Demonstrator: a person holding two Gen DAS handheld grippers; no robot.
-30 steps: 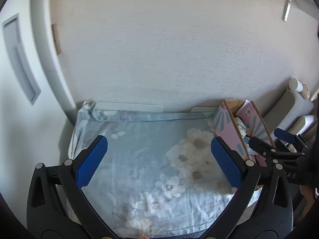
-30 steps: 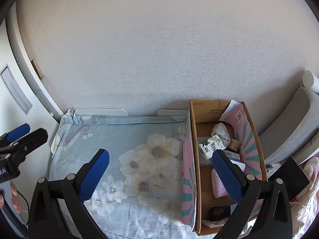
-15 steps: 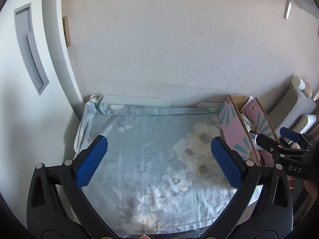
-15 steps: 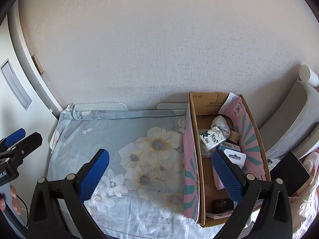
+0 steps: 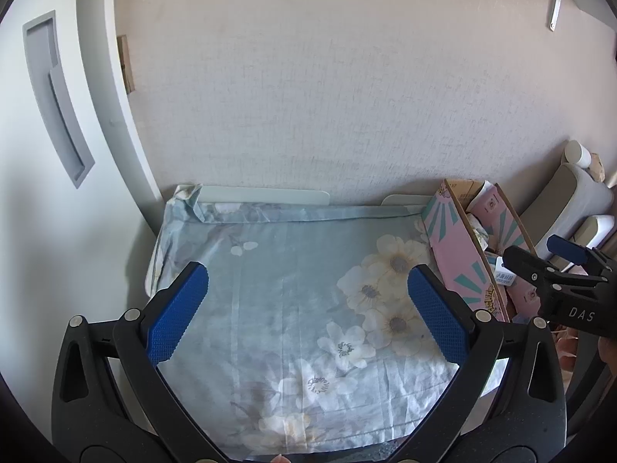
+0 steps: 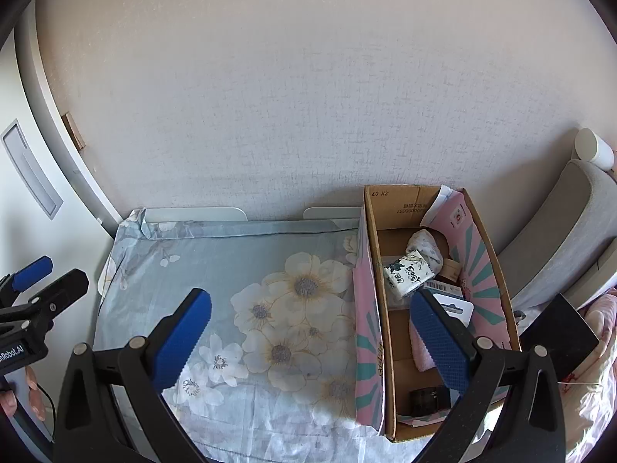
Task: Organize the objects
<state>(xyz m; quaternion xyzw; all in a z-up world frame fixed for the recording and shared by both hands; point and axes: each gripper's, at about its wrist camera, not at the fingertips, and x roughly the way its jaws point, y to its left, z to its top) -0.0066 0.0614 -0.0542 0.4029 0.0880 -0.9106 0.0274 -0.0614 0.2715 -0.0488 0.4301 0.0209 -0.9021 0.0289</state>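
Both grippers have pulled back and up since a second ago — more wall shows, and the table sits lower in both views. Left gripper [image 5: 308,308] hangs over the floral cloth [image 5: 293,301], jaws wide, nothing between the blue ribbed pads. Right gripper [image 6: 310,330] is also spread wide and empty; its right pad overlaps the box in view, but contact cannot be told.

Cardboard box [image 6: 389,208] stands on the table's right edge, long axis running from the front edge toward the wall, open side up. Outside is printed pink with teal rays; inside is plain brown corrugated. Contents:
- soft white patterned packet [image 6: 408,276], lying crosswise mid-box
- crumpled pale cloth bundle [image 6: 424,245] just behind it
- carded retail pack with a hang hole [image 6: 455,305]
- fuzzy pink item [image 6: 422,351]
- small black block [image 6: 428,399] at the near end

Cloth is thin, wrinkled light-blue fabric with cream flowers, its back hem folded over along the wall edge. Wall [image 6: 308,96] is textured off-white.
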